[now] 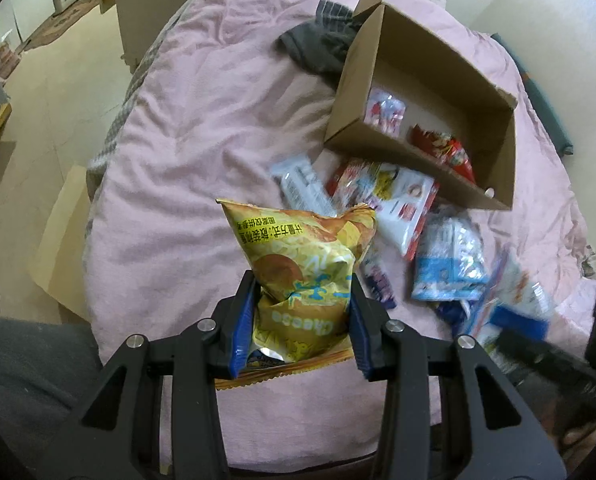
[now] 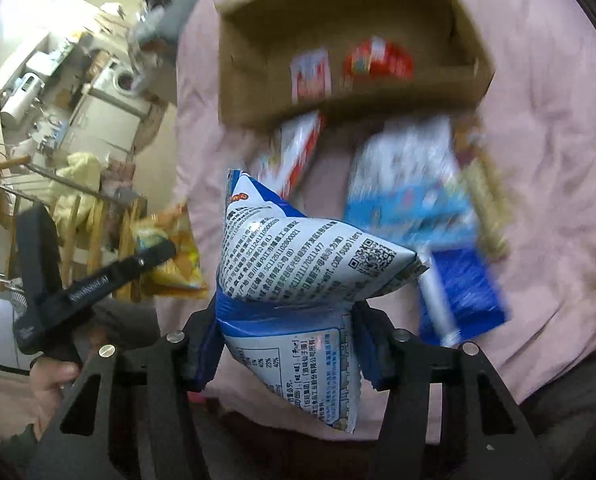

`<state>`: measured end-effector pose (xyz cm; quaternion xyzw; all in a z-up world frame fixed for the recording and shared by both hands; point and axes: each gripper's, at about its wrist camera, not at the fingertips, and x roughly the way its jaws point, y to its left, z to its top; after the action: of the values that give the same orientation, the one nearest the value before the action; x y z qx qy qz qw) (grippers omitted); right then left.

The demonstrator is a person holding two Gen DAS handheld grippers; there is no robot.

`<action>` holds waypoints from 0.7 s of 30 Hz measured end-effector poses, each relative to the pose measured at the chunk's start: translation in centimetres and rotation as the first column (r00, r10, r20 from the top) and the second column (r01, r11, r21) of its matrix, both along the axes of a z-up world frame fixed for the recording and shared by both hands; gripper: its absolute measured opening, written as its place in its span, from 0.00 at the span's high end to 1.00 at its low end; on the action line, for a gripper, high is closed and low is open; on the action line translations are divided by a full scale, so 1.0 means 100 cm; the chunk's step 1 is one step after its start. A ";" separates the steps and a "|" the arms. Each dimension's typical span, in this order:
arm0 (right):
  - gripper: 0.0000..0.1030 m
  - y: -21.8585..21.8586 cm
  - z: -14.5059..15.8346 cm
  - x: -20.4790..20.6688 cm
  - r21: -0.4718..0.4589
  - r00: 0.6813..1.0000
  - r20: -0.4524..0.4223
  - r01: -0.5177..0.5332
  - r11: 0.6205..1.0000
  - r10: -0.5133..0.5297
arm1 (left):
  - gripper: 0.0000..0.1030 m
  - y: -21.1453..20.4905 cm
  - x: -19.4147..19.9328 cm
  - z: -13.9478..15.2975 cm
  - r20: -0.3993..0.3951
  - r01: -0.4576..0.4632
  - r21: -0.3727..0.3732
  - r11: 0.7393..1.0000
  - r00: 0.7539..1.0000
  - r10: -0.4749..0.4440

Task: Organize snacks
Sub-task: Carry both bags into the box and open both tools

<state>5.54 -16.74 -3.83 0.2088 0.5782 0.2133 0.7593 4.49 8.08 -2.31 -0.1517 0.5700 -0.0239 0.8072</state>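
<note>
Snacks, two packets (image 1: 386,114), lie inside the open cardboard box (image 1: 450,66).

The yellow chip bag (image 1: 298,264) is shiny, crinkly plastic foil. The blue and white snack bag (image 2: 298,272) is smooth and glossy too. The cardboard box (image 1: 482,80) is brown, dull and flat. The pink blanket (image 1: 202,128) on the bed is soft, wrinkled cloth. The left hand-held gripper (image 1: 302,320) looks like matt black plastic, with blue pads (image 1: 244,324) and shiny metal screws (image 1: 207,324).
</note>
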 end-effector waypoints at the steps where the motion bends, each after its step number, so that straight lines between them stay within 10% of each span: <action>1: 0.44 -0.006 0.007 0.005 0.001 1.000 0.022 0.007 1.000 -0.007 | 0.64 -0.001 0.003 0.005 0.012 0.006 0.007 1.000 1.000 -0.006; 12: 0.44 -0.059 0.064 0.083 -0.025 0.973 0.212 0.095 0.995 -0.088 | 0.64 -0.026 0.079 0.070 0.169 0.059 0.100 0.993 0.983 -0.076; 21: 0.44 -0.070 0.054 0.143 -0.027 0.958 0.241 0.167 0.986 -0.155 | 0.64 -0.063 0.141 0.065 0.215 0.103 0.126 0.987 0.968 -0.129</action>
<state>19.89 -23.73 1.53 0.2100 0.4688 0.1605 0.8428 18.55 1.74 4.19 -0.0680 0.4843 -0.0554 0.8705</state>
